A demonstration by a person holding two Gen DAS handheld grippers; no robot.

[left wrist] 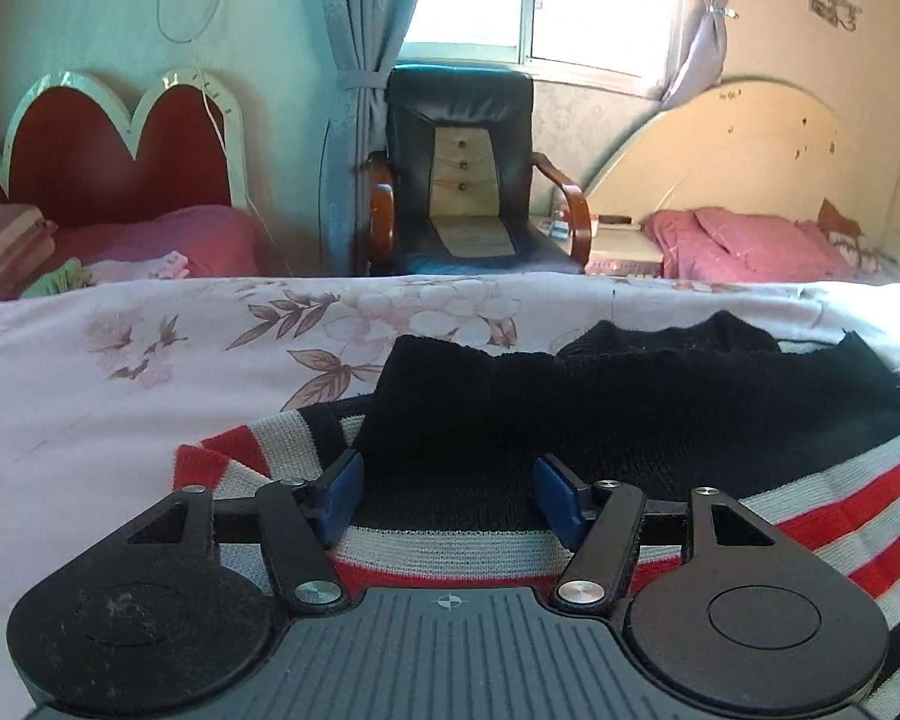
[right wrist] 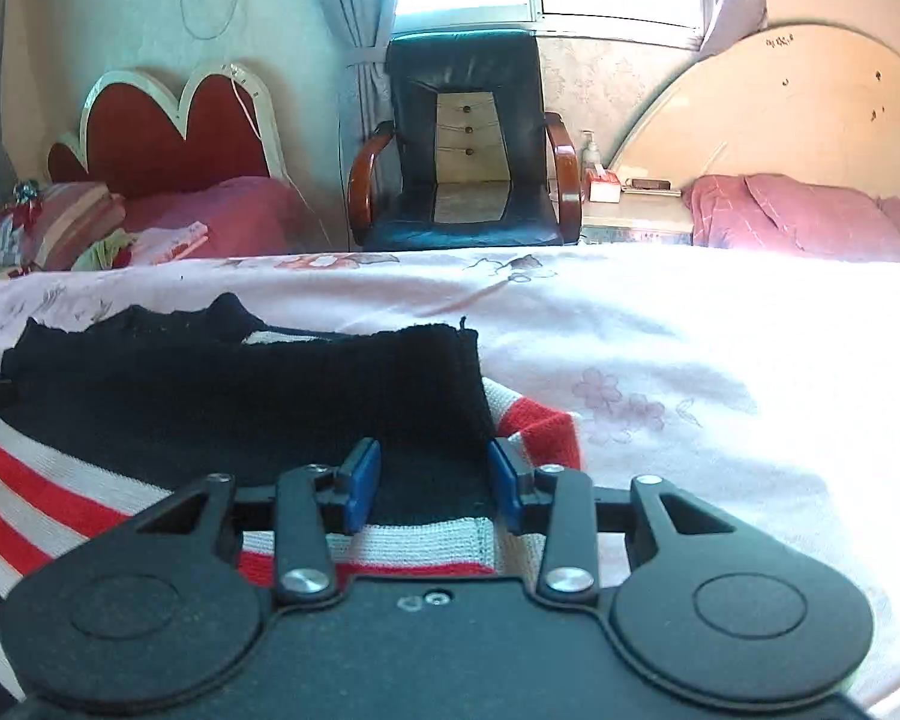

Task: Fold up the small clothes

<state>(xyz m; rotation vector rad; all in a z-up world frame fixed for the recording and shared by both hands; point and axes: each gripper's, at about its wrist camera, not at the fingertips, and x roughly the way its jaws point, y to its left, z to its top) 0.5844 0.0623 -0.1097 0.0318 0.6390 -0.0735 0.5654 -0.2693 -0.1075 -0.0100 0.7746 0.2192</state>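
Note:
A small knitted sweater [left wrist: 660, 414], black with red, white and navy stripes, lies partly folded on the floral bedsheet [left wrist: 150, 372]. My left gripper [left wrist: 447, 495] is open, its blue pads either side of the sweater's near left edge, low over the striped hem. The same sweater [right wrist: 240, 396] fills the left of the right wrist view. My right gripper [right wrist: 432, 489] is open over its near right corner, with the black fabric and white hem between the pads. Neither gripper holds anything.
A black armchair [left wrist: 462, 174] with wooden arms stands beyond the bed's far edge, under a bright window. A red heart-shaped headboard [left wrist: 114, 144] with pillows is at far left. A cream headboard [right wrist: 780, 108] and pink bedding [right wrist: 798, 216] are at far right.

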